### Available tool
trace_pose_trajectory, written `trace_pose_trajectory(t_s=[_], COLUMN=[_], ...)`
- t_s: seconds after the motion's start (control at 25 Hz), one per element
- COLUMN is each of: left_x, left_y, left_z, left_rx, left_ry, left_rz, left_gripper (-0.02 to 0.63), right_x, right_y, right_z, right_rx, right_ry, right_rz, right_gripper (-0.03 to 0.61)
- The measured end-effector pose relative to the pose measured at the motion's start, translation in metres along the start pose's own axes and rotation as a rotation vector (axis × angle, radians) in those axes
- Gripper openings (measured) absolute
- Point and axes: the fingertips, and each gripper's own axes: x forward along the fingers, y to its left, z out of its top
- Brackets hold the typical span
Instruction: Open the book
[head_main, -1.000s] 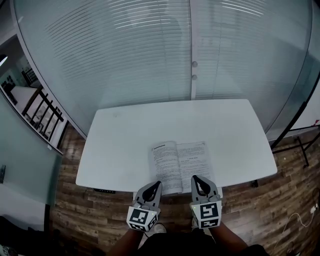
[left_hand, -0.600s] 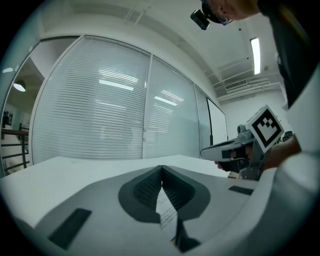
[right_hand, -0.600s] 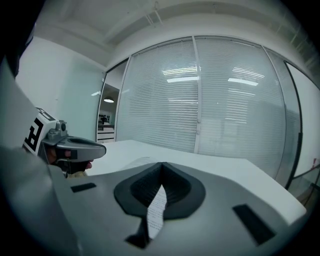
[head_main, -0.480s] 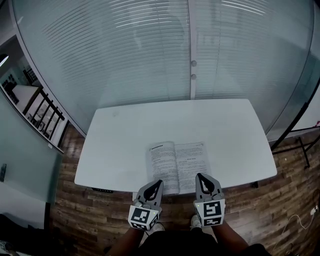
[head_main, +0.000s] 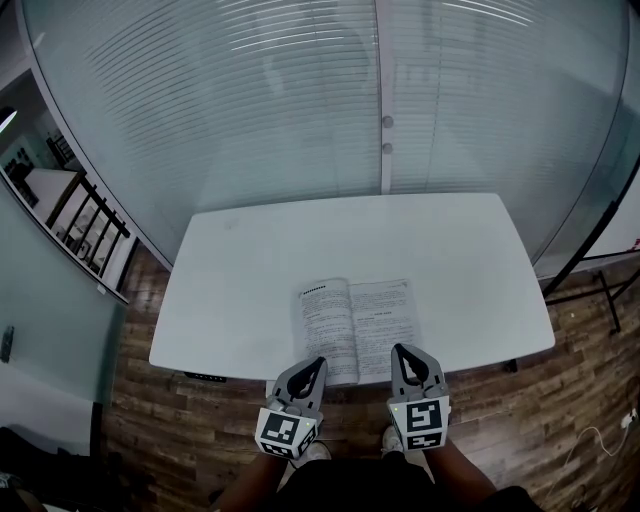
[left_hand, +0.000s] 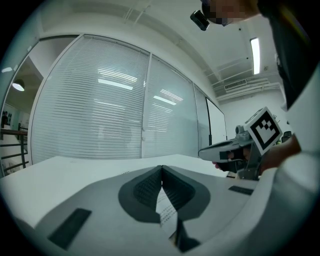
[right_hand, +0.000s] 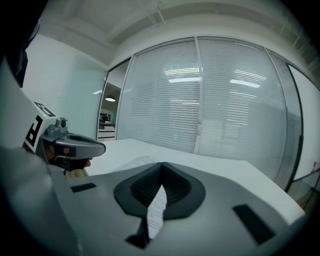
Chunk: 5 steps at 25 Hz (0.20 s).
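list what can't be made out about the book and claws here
- Print in the book: head view, too small to read.
- Its near corners: head view, behind left claw and right claw.
- Most of the book: both gripper views, blocked by each claw's body.

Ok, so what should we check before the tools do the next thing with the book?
1. The book is lying open with its pages facing up: ok.
2. The book sits flat on the white table, not tilted: ok.
3. The book's near edge is fully on the table: cannot tell, because the tools cover it.
4. The left tool has its jaws together with nothing held: ok.
5. The right tool has its jaws together with nothing held: ok.
6. Both tool tips are clear of the pages: cannot tell. They sit over the book's near edge, and no view shows whether they touch it.
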Motion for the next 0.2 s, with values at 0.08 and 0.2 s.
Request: trace_pose_trajectory(t_s=[0.08, 0.2], left_x=[-0.0001, -0.0012], left_y=[-0.001, -0.002], left_z=[0.0003, 0.0], left_rx=[0.002, 0.002], left_ry=[0.0, 0.001], left_rz=[-0.001, -0.001], left_gripper=[0.011, 0.011], right_x=[-0.0007, -0.0018], right_y=[-0.0013, -0.002], right_z=[-0.0004, -0.0012], right_rx=[0.002, 0.003], right_ry=[0.001, 0.001], right_rz=[-0.006, -0.011], right_gripper=[0.003, 0.003])
